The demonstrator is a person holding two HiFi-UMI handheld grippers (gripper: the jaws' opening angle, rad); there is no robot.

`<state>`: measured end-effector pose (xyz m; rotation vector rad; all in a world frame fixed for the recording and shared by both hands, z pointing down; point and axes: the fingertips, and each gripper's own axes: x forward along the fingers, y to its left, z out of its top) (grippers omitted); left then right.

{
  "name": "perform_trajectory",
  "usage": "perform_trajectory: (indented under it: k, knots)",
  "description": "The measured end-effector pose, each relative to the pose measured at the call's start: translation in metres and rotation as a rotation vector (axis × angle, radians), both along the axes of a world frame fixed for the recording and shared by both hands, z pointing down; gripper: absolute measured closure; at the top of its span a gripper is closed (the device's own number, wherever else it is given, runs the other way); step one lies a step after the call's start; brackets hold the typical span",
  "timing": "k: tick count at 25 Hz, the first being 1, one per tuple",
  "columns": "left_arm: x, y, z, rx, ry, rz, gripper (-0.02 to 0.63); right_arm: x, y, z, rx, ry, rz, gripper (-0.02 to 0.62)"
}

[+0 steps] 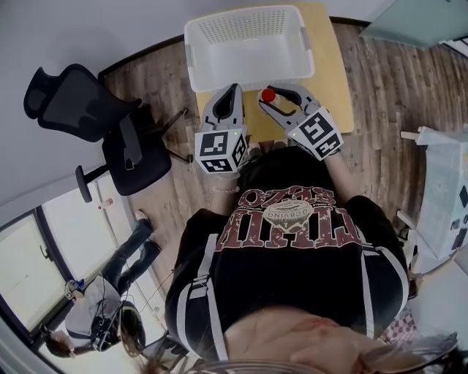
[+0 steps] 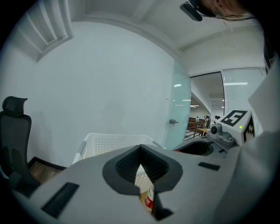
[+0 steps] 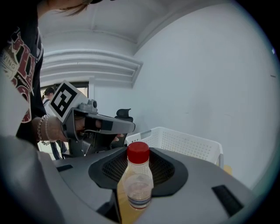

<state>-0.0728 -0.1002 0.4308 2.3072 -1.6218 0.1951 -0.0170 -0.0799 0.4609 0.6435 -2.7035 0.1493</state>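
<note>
Two hand-held grippers hover at the near edge of a small wooden table [image 1: 333, 80], just short of a white perforated basket [image 1: 245, 16] standing on its far part. Only the head view takes in the whole layout, with a black office chair [image 1: 110, 131] on the floor to the left; of the bottle it shows little more than a red cap [image 1: 268, 95]. The right gripper view fills in the rest: a clear bottle [image 3: 138, 179] with a banded label, upright on the table between the jaws of the right gripper [image 1: 281, 93]. Those jaws stand apart around it, a strip of tabletop showing by the bottle's left flank. The left gripper [image 1: 231, 89], just beside it to the left, has its jaws drawn together at the tips and holds nothing. Its own view catches only a sliver of the bottle's label through the narrow slit below the tips, with the basket beyond.
</note>
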Motion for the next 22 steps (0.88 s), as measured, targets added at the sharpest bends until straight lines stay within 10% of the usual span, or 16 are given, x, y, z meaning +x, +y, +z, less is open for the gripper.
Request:
perform_trajectory:
  k: [22]
  knots:
    - [-0.001,-0.003,0.009,-0.024,-0.004,0.017,0.561,0.001,-0.007,0.054,-0.032,0.025,0.012,0.437]
